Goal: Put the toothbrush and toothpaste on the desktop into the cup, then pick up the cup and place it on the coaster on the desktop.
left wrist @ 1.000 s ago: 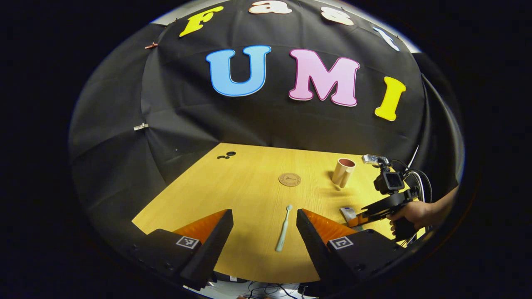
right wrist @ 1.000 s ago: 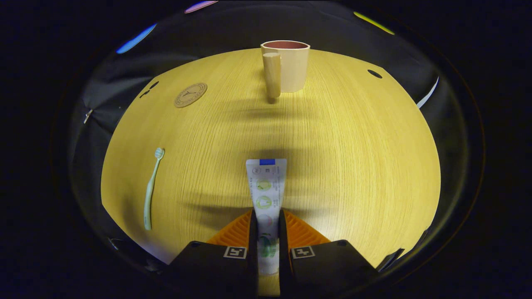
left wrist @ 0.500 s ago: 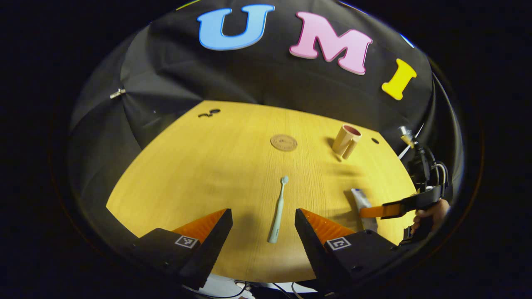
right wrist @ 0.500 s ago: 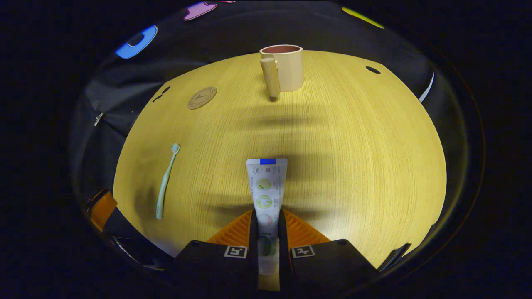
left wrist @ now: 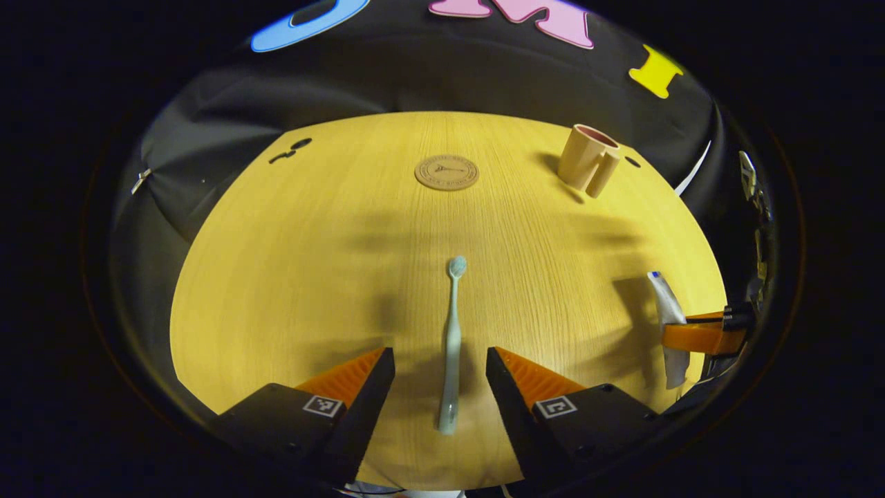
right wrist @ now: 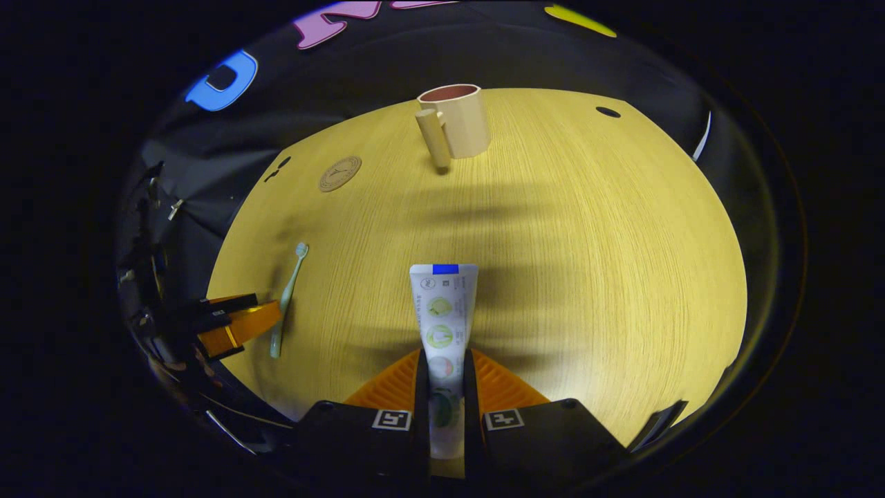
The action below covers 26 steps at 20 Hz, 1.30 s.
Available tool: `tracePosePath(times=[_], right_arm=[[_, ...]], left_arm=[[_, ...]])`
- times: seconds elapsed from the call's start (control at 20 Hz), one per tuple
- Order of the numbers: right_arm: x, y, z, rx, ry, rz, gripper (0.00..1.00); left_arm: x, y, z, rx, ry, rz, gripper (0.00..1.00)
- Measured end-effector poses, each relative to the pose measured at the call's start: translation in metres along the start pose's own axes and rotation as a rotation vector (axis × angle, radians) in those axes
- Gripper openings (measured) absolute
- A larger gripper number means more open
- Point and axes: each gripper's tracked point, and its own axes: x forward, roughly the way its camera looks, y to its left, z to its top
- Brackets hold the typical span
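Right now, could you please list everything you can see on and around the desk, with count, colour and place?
Toothbrush: one, pale green, flat on the desk between the left gripper's open fingers.
Toothpaste: one tube, white with a blue end, clamped in the right gripper.
Cup: one, beige with a reddish inside, upright at the far side, handle toward the camera.
Coaster: one, brown, round, flat at the far middle.
Desk: one, yellow wood.
Left gripper: open, astride the toothbrush handle.
Right gripper: shut on the tube.

A pale green toothbrush (left wrist: 451, 346) lies flat on the desktop, head toward the round brown coaster (left wrist: 446, 172). The white toothpaste (right wrist: 442, 332) tube is held off the wood. The beige cup (right wrist: 456, 128) stands upright, empty.
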Motion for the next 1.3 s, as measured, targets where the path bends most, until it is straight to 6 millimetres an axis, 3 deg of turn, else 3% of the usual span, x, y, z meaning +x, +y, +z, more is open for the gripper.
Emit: tracePosePath(times=[0.25,0.3,0.4,0.5,0.6,0.65,0.85,1.05,1.3], right_arm=[[0.001,-0.005,-0.010,0.034,0.017,0.005,0.24],[0.003,-0.005,-0.011,0.042,0.020,0.006,0.24],[0.004,-0.007,-0.013,0.055,0.024,0.004,0.23],[0.006,-0.009,-0.013,0.060,0.023,0.000,0.24],[0.004,-0.008,-0.013,0.072,0.018,0.004,0.24],[0.003,-0.008,-0.012,0.075,0.014,0.006,0.24],[-0.004,-0.008,-0.004,0.057,-0.014,0.000,0.24],[-0.016,-0.006,0.016,0.016,-0.066,-0.004,0.23],[-0.042,0.001,0.053,-0.028,-0.165,0.001,0.24]], left_arm=[[0.017,0.000,-0.013,0.023,0.097,0.001,0.60],[0.016,-0.001,-0.013,0.034,0.127,-0.003,0.61],[0.016,0.002,-0.016,0.065,0.165,-0.014,0.55],[0.016,0.003,-0.015,0.063,0.199,-0.022,0.42],[0.016,0.002,-0.014,0.072,0.220,-0.034,0.20],[0.016,0.001,-0.015,0.090,0.227,-0.042,0.14],[0.015,0.000,-0.015,0.113,0.226,-0.056,0.07],[0.012,-0.001,-0.015,0.098,0.183,-0.057,0.07],[-0.014,-0.004,-0.001,0.025,0.054,-0.073,0.07]])
